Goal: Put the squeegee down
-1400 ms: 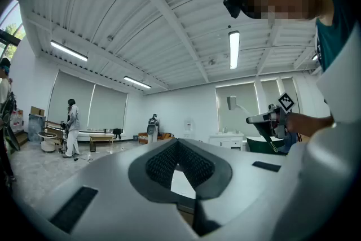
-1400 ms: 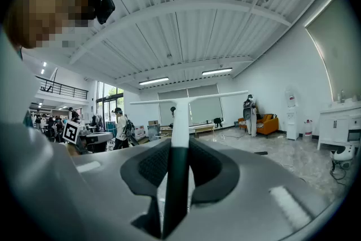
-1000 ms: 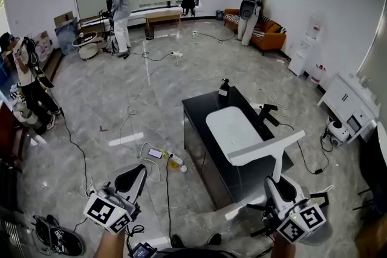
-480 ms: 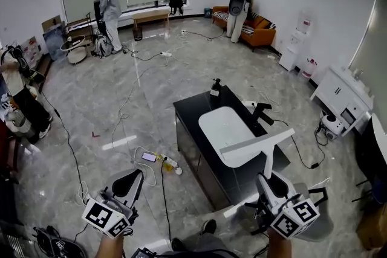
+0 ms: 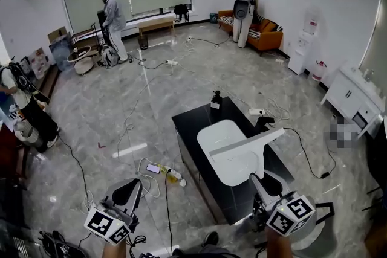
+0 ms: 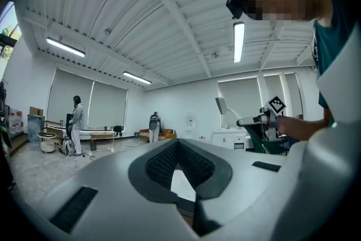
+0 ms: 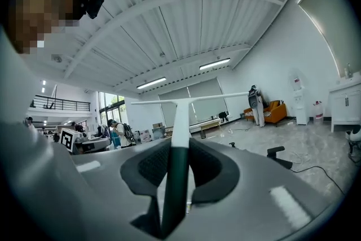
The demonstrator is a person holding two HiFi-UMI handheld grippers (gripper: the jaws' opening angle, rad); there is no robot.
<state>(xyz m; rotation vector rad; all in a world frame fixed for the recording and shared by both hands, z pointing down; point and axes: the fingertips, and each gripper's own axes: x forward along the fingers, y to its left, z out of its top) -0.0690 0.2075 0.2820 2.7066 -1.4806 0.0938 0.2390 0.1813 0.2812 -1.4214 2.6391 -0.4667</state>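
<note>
The white squeegee (image 5: 245,142) has a long blade and a dark-and-white handle. My right gripper (image 5: 261,178) is shut on that handle and holds it upright. The blade hangs level over the white basin (image 5: 219,133) set in the black table (image 5: 190,124). In the right gripper view the handle (image 7: 179,138) runs up between the pads of the right gripper (image 7: 179,148), with the blade across the top. My left gripper (image 5: 134,183) stays low on the left over the floor, away from the table. In its own view the left gripper (image 6: 177,144) has its pads together with nothing between them.
A dark bottle (image 5: 215,100) stands at the table's far end, and a black tool (image 5: 263,122) sits by its right edge. Cables, a phone (image 5: 152,168) and a small bottle (image 5: 172,176) lie on the floor to the left. Three people stand far off, and an orange sofa (image 5: 266,34) is at the back.
Both grippers have moved forward toward the black table. The squeegee blade has shifted left and now sits lower over the white basin.
</note>
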